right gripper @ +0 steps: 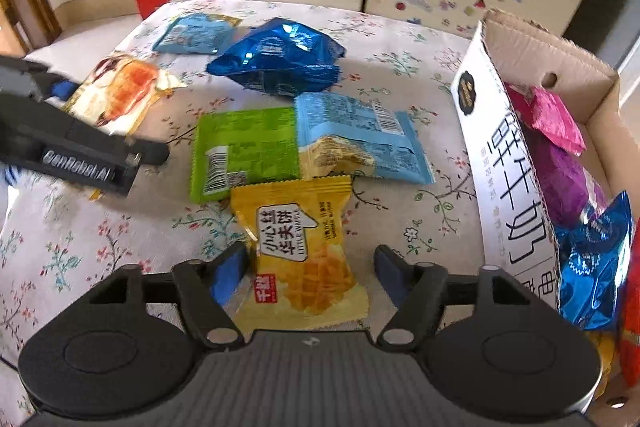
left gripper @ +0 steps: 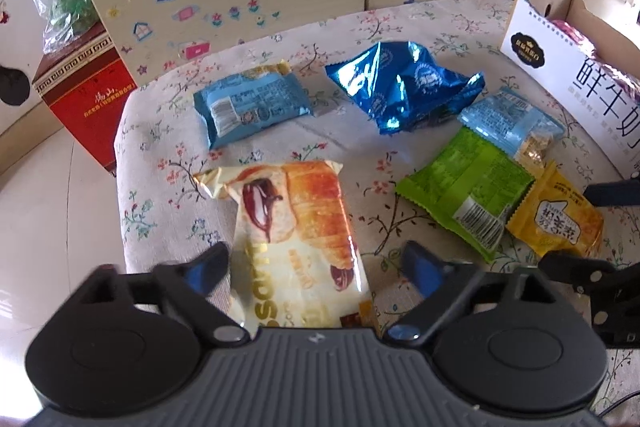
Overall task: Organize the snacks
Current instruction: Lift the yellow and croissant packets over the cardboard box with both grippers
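While both grippers hang low over the table, each has its jaws spread wide with a snack lying between them and nothing held yet. The left gripper (left gripper: 314,267) sits over the croissant pack (left gripper: 296,223), which lies flat on the flowered tablecloth (left gripper: 160,131). The right gripper (right gripper: 310,267) sits over the yellow waffle pack (right gripper: 304,255), and one blue finger (right gripper: 228,275) looks just beside its edge. Behind the yellow pack lie the green pack (right gripper: 248,147) and a light blue pack (right gripper: 356,139), which overlap each other. Farther back are the shiny dark blue bag (right gripper: 280,57) and another light blue pack (right gripper: 198,33). On the right stands the cardboard box (right gripper: 492,155), and it already has a few snacks inside, pink, purple and blue ones. So the job looks partly done, and this step looks like picking up the next two packs. Next, each gripper would need to close gently on its pack, lift it, and carry it over the box wall. Thin wrappers can slip, so a firm pinch on the middle seems wise.
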